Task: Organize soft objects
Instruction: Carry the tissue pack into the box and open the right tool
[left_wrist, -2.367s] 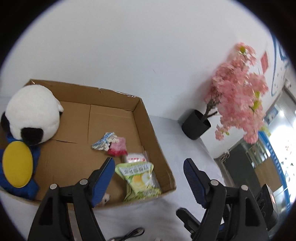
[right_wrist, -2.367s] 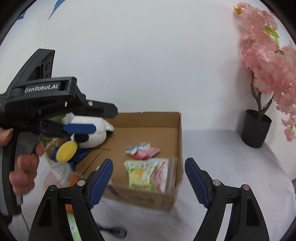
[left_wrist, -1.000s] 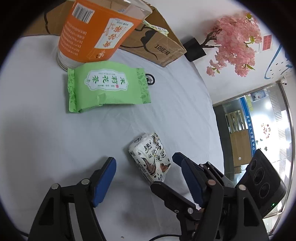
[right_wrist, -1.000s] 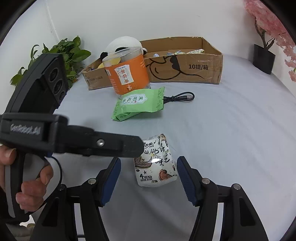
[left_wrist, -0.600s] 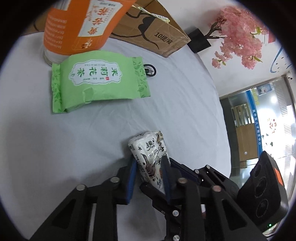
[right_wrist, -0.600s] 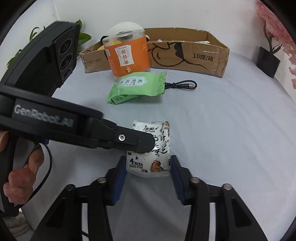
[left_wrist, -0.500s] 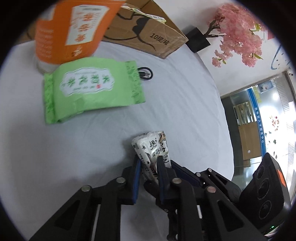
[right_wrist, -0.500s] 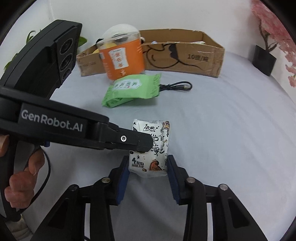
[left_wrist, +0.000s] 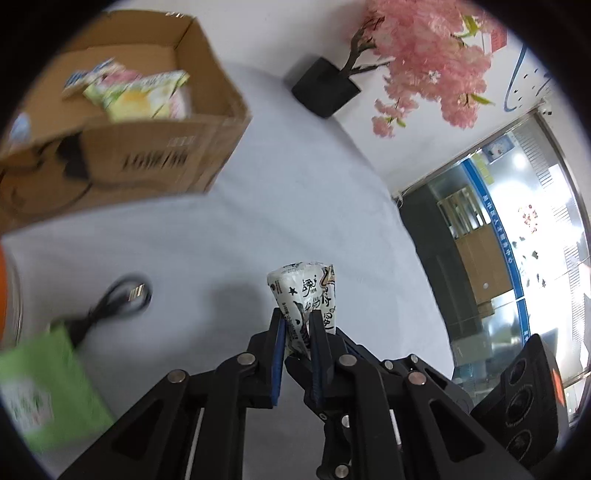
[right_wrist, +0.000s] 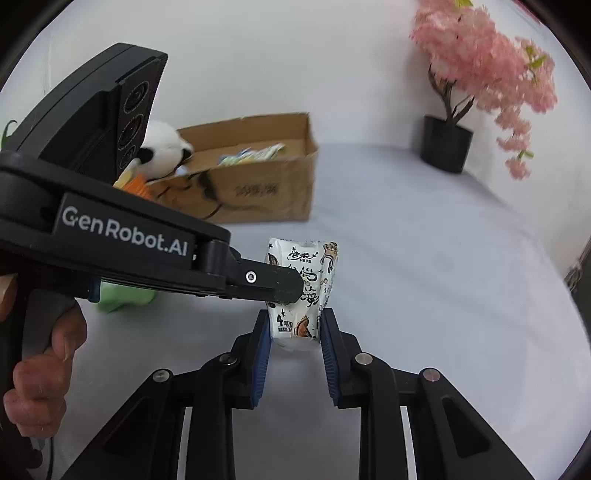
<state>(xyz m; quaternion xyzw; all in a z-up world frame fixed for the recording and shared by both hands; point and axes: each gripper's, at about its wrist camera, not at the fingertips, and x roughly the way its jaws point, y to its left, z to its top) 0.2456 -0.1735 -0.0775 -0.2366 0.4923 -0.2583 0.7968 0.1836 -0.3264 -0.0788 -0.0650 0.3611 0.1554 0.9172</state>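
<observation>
A white tissue pack (left_wrist: 306, 291) with cartoon print hangs above the grey table, pinched from two sides. My left gripper (left_wrist: 295, 317) is shut hard on its lower part, squeezing it thin. In the right wrist view the left gripper (right_wrist: 288, 286) reaches in from the left onto the pack (right_wrist: 303, 280). My right gripper (right_wrist: 295, 330) has its jaws closing, and both blue pads touch the pack's bottom end. The open cardboard box (left_wrist: 147, 155) lies beyond, with snack bags (left_wrist: 136, 92) inside and a panda plush (right_wrist: 162, 147) at its far end.
A green packet (left_wrist: 40, 387) and a black cable (left_wrist: 122, 299) lie on the table to the left, near an orange jar (right_wrist: 136, 184). A black pot (right_wrist: 447, 147) with a pink blossom tree stands at the back right. A person's hand (right_wrist: 40, 369) holds the left gripper's handle.
Both grippers closed on the tissue pack where it lay on the table. They then lifted it and carried it towards the cardboard box.
</observation>
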